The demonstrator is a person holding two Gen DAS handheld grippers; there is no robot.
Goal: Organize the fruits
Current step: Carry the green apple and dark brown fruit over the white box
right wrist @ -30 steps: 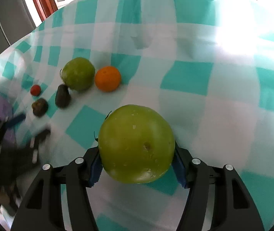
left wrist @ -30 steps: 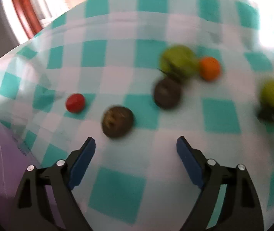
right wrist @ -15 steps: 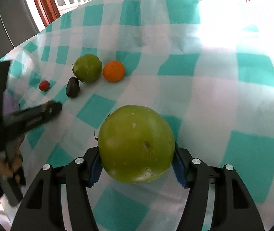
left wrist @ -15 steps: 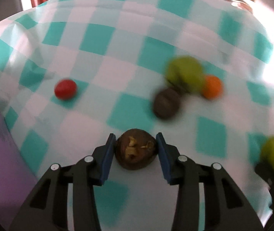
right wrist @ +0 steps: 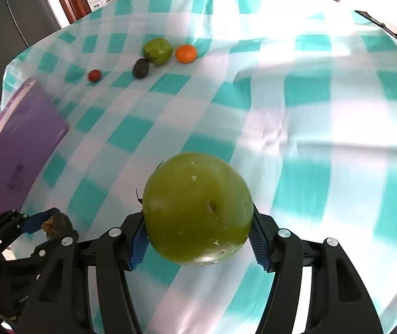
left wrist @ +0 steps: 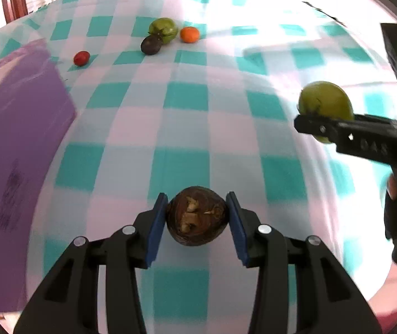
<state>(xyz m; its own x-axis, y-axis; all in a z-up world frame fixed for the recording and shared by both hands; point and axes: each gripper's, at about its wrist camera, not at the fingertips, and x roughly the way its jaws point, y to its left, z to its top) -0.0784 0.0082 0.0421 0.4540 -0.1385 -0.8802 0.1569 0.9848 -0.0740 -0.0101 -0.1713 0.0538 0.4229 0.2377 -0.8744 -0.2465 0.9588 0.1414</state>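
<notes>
tools (left wrist: 197,220) (right wrist: 198,233) loaded; purple board (left wrist: 17,144) flanks left edge.

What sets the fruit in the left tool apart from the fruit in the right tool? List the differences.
The brown fruit is dark and wrinkled; the green fruit is smooth with small blemishes. The brown fruit is smaller, the green fruit clearly bulkier. The left tool closes narrower than the right tool. Both are roundish and clamped above the checked cloth.

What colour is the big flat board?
Purple. The board shows best in the right wrist view.
</notes>
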